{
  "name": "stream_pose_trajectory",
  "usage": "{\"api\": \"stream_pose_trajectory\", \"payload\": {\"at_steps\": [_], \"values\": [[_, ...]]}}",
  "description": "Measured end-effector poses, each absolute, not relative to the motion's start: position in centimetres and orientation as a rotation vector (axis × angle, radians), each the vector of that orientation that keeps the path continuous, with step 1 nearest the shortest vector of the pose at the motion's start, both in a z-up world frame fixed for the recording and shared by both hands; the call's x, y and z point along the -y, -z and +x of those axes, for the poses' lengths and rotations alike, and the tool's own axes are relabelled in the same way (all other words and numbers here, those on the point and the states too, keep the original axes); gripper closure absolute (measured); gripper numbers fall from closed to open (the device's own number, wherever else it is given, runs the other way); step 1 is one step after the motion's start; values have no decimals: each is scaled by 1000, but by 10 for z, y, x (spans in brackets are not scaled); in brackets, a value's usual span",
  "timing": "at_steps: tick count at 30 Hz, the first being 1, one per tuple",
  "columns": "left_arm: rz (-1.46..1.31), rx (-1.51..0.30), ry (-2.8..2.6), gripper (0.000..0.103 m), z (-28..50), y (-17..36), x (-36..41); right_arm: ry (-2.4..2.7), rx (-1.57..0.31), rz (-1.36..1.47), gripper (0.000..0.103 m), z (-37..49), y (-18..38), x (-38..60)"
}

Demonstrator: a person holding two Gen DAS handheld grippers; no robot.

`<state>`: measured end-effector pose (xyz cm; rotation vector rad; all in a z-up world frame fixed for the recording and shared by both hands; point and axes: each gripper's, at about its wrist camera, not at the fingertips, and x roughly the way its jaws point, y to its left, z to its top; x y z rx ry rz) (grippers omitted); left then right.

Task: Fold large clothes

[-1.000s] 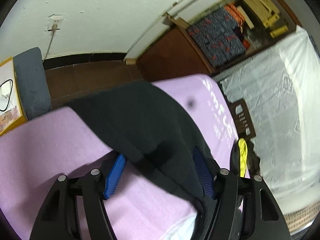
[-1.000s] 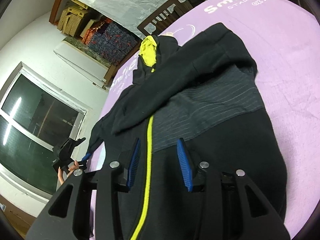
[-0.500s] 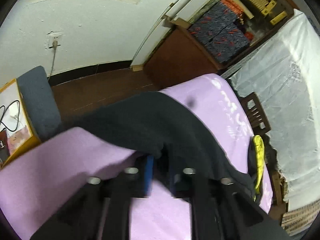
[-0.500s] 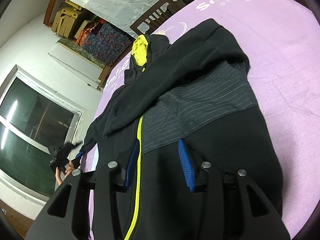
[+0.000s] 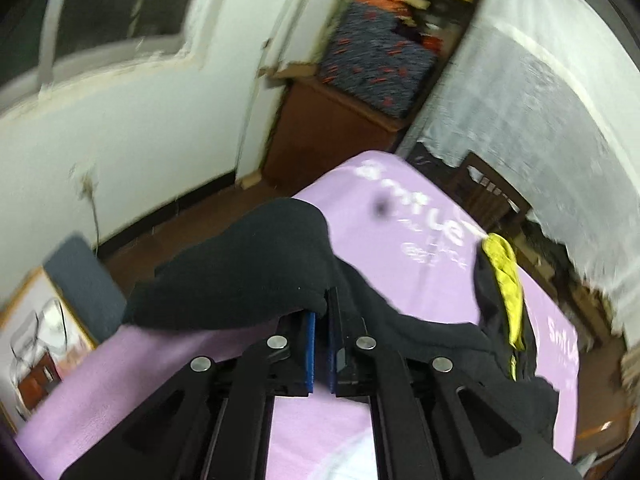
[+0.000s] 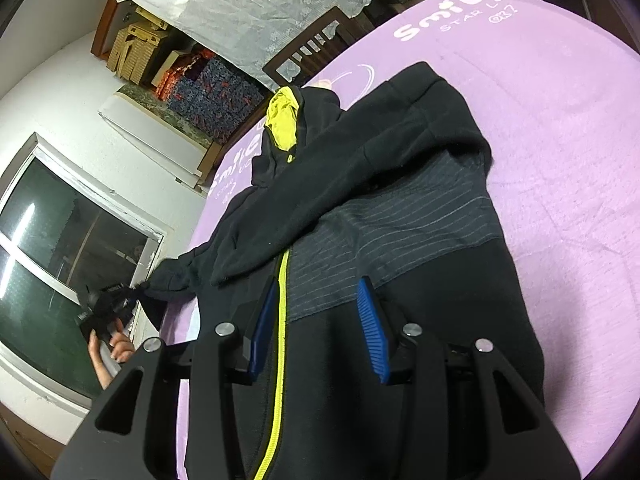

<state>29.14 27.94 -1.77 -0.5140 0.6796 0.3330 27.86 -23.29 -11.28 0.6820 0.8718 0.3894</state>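
A second ago the left gripper [image 5: 320, 316] stood wide around the sleeve [image 5: 248, 276]; its jaws have since closed on the cuff, and the sleeve, then draped flat, now rises off the purple blanket [image 5: 400, 248] near its left edge; the right gripper [image 6: 320, 308] has kept its place, jaws part open over the zip, pads not pressing the cloth; the black hoodie [image 6: 420, 300] lies front up across the middle of the bed, yellow zip [image 6: 282, 320] running down its centre, yellow-lined hood [image 6: 284, 120] toward the far edge, a grey striped band across the chest, the other sleeve folded over the front
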Motion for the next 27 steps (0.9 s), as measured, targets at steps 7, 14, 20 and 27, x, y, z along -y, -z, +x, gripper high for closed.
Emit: {"api": "stream_pose_trajectory", "payload": {"at_steps": [7, 14, 20, 27], "values": [[-295, -632, -203, 99, 308, -32, -176, -400, -868, 705, 62, 275, 111, 237], [-151, -655, -36, 99, 320, -28, -64, -397, -847, 736, 62, 273, 106, 247], [-49, -839, 38, 98, 348, 55, 9, -380, -831, 769, 62, 269, 106, 259], [15, -925, 41, 97, 360, 107, 22, -358, -830, 795, 62, 270, 108, 267]]}}
